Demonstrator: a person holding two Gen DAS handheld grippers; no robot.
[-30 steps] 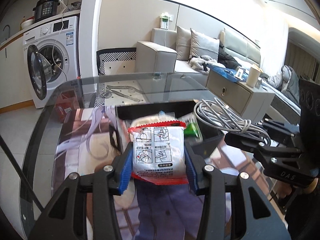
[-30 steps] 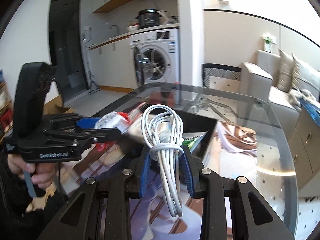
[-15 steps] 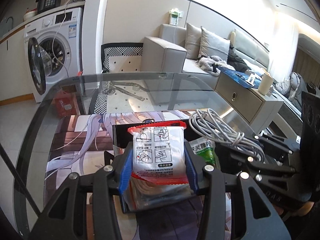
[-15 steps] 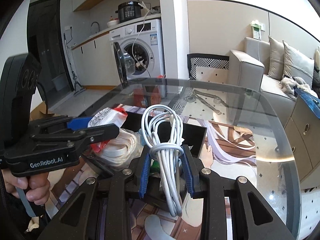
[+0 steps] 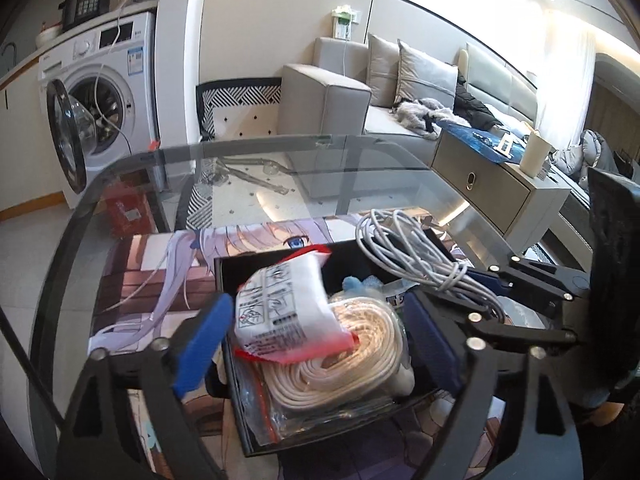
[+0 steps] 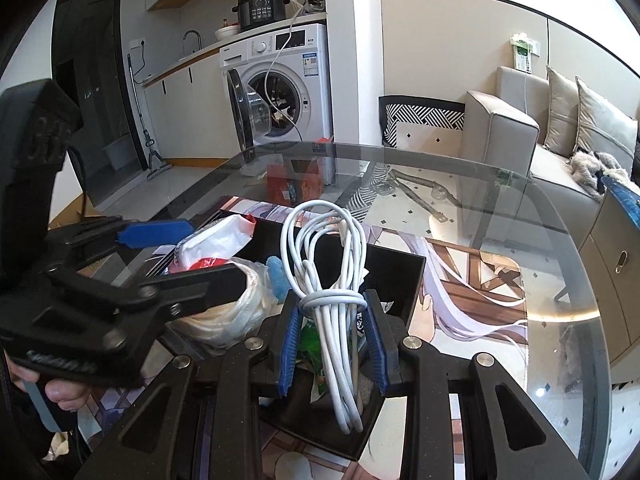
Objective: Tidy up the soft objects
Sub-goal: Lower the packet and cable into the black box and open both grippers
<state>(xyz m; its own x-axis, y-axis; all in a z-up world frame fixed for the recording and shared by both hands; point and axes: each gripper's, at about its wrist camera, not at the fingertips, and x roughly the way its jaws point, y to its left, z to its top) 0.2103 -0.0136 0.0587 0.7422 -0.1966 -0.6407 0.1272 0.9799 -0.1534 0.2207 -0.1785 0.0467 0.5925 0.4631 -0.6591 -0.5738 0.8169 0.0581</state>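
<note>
Over the black tray (image 5: 280,436), the left gripper (image 5: 316,332) stands spread above the packet (image 5: 280,312) lying inside, while the right gripper (image 6: 332,340) pinches the cable (image 6: 332,280), judged next for lowering and release.

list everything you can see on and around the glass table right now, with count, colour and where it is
white packet: one, white with red edges, in the black box, between the open jaws
black box: one, black, on the printed mat
bagged coil: one, cream, in the box under the packet
cable bundle: one, white, clamped above the box
printed mat: one, multicoloured, on the glass table
washing machine: one, white, door open, behind the table
sofa: one, grey, background
left gripper: one, black and blue, open
right gripper: one, black and blue, shut on the cable
</note>
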